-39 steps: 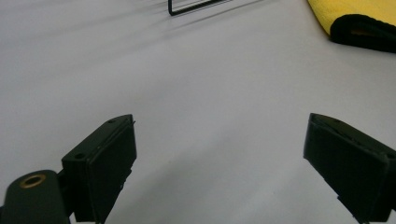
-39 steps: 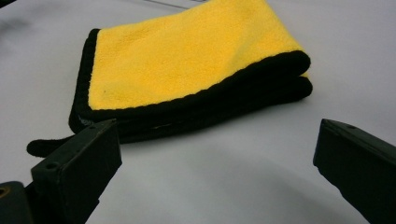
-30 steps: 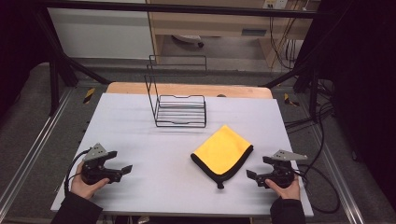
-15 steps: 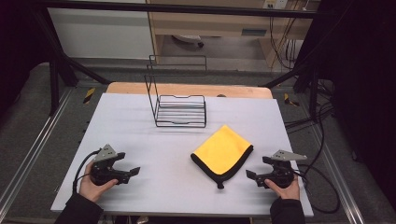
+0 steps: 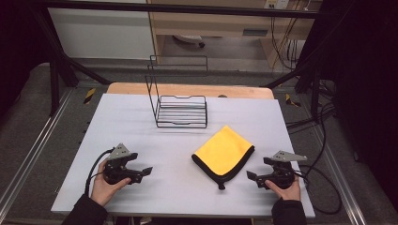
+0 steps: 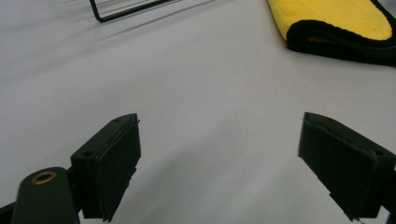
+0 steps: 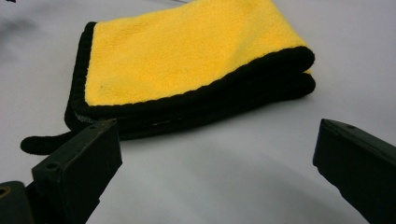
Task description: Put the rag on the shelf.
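A folded yellow cloth [image 5: 224, 152] with a black edge lies on the white table [image 5: 126, 126], right of centre. My right gripper [image 5: 257, 169] rests just right of it, open, jaws pointing at the cloth [image 7: 187, 51], which lies a short way in front of the right gripper [image 7: 217, 149]. My left gripper [image 5: 145, 172] sits at the front left, open, pointing right toward the cloth [image 6: 336, 21] across bare table. The left gripper [image 6: 219, 140] has nothing between its jaws, which have just been closing slightly.
A black wire rack [image 5: 180, 110] with a tall back frame stands at the back centre of the table; its front corner [image 6: 121, 9] shows in the left gripper view. Cables trail from both grippers. Metal rails run along both table sides.
My left gripper has slid right across the table toward the cloth. The right gripper and the cloth have stayed where they were.
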Tool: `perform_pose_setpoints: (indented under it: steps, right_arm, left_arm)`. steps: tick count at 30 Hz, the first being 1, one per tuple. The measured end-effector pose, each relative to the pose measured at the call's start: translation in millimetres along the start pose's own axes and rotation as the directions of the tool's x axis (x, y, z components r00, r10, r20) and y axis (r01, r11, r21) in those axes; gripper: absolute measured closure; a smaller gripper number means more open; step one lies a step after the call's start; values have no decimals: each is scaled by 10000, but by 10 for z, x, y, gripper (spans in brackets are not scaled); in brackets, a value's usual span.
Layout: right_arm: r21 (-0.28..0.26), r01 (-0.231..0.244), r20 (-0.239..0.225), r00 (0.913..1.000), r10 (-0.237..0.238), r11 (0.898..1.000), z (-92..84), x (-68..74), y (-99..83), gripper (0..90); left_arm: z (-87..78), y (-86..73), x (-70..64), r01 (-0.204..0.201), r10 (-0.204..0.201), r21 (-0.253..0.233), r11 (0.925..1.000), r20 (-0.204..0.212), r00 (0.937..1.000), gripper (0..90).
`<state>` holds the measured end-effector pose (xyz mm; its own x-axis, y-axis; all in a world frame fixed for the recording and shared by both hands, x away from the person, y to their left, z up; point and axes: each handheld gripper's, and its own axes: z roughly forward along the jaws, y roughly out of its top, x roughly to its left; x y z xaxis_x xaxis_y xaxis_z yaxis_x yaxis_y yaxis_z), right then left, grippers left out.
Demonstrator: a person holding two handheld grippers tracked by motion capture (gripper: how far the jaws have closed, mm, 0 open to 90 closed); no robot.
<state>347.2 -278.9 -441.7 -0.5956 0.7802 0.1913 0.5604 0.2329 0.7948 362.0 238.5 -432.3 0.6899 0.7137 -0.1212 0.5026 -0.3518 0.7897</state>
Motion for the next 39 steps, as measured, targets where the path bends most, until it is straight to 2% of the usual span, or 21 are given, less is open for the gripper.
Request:
perform_pose_setpoints:
  steps: [5, 11, 20, 27, 34, 37, 39]
  right_arm:
    - [-9, -2, 9, 10000, 2, 10000, -2, -2, 3, 17]
    - [34, 3, 11, 10000, -3, 10000, 2, 4, 3, 18]
    - [5, 92, 53, 9999, -92, 10000, 0, 18, 12, 19]
    - [54, 34, 33, 10000, -34, 10000, 4, 24, 11, 20]
    - [54, 32, 22, 10000, -32, 10000, 5, 25, 10, 21]
    - [51, 44, 22, 10000, -44, 10000, 4, 25, 10, 22]
    - [56, 66, 24, 10000, -66, 10000, 3, 23, 10, 22]
  left_arm:
    - [87, 109, -107, -141, 140, 146, 9998, 34, 9999, 149]
    - [220, 312, -240, -280, 277, 245, 9993, 109, 9996, 176]
    - [470, 626, -457, -654, 631, 465, 9968, 505, 9967, 197]
    - [656, 801, -591, -871, 830, 483, 9950, 818, 9932, 223]
    - [872, 897, -658, -647, 576, 702, 9954, 991, 9934, 252]
    - [969, 928, -685, -720, 651, 909, 9933, 764, 9950, 293]
    - [1034, 940, -691, -665, 588, 1029, 9925, 759, 9954, 348]
